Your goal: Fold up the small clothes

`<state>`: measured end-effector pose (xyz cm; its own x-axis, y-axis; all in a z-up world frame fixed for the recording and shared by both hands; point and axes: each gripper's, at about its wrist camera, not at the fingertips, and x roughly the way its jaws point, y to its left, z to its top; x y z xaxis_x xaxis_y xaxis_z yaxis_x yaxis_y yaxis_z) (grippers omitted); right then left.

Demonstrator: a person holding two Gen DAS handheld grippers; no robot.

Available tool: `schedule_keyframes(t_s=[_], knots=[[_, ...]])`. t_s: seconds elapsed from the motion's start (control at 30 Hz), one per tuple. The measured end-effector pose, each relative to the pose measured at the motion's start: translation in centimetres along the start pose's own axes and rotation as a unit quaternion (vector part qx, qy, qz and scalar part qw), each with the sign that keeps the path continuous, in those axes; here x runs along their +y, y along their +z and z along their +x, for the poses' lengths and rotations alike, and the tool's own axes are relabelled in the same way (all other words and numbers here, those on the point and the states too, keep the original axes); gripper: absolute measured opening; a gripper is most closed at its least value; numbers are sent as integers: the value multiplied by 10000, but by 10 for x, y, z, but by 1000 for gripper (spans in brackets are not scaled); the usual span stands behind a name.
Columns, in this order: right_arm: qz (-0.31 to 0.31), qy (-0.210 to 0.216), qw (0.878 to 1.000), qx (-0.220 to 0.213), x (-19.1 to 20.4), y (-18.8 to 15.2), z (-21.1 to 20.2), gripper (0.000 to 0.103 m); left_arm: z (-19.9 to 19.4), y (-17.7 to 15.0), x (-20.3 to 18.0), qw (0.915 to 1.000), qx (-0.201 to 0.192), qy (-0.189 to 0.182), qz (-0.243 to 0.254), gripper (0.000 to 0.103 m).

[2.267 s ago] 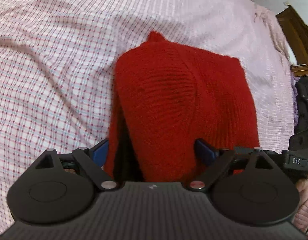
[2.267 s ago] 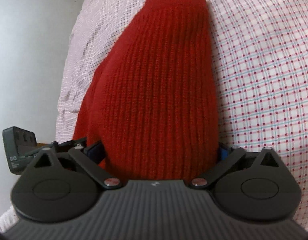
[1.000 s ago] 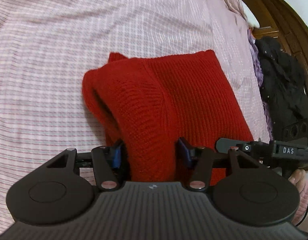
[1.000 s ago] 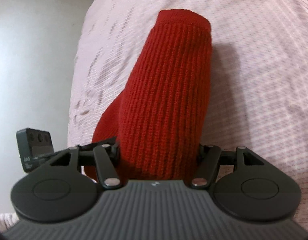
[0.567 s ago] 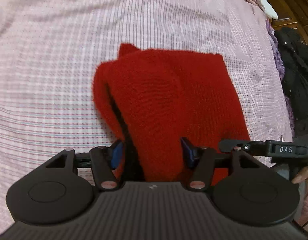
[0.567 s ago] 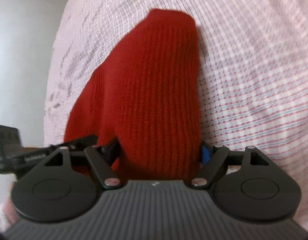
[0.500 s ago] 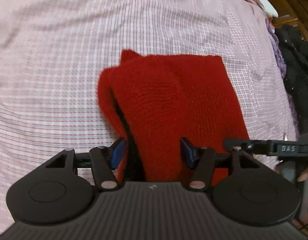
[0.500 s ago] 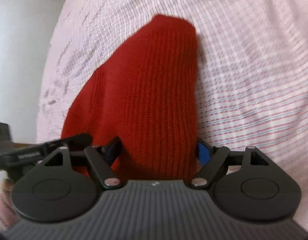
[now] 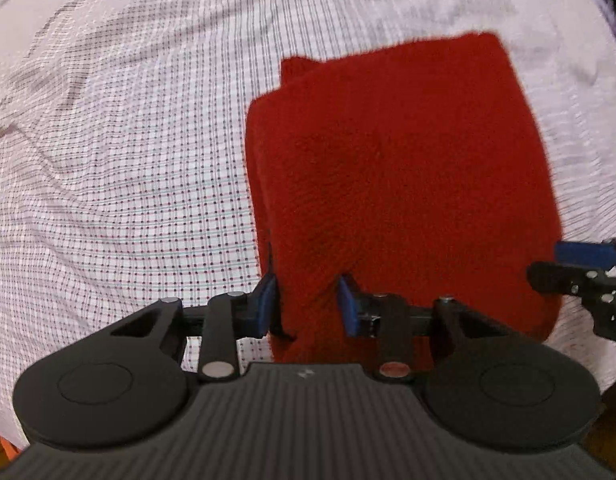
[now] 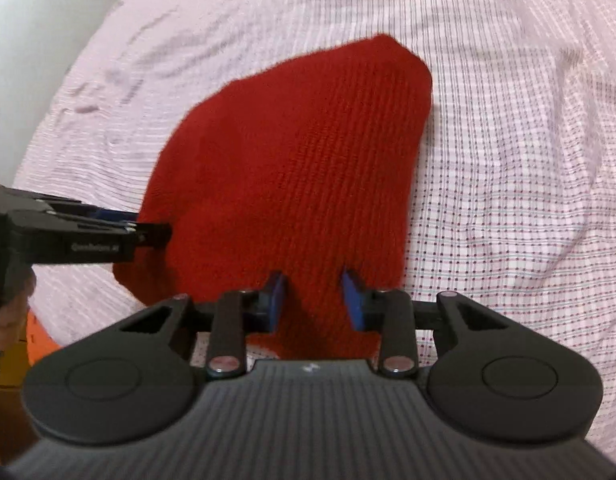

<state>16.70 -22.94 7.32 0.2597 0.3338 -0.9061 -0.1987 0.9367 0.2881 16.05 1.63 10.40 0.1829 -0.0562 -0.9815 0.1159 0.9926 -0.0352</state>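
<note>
Bed sheet point(image 9: 127, 140), white-pink check, wrinkled, fills both views. Grey wall point(image 10: 35, 12) past its far edge. Orange thing point(image 10: 41, 340) at the near-left edge, unclear.

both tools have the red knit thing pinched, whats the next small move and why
Probably lower both together and lay the red knitted garment flat on the checked bedsheet. The left tool and right tool each pinch a near edge, and the far end already rests on the sheet.
</note>
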Motion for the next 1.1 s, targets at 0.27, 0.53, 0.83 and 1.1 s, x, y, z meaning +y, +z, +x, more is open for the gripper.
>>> schedule_keyframes(t_s=[0.27,0.53,0.83,1.1], knots=[[250,-325,9991,-101,8,-5,1,37,12,3,16,9992,12,-381,-83,41],[565,-628,9959,-312,18,-7,-14,39,-8,-1,24,9967,-151,-742,-306,41],[711,-702,9929,-644,32,-18,-47,39,-48,-7,5,9954,-484,-811,-141,60],[487,-993,9882,-1063,51,-30,-72,66,-74,-16,-6,9928,-727,-949,-42,73]])
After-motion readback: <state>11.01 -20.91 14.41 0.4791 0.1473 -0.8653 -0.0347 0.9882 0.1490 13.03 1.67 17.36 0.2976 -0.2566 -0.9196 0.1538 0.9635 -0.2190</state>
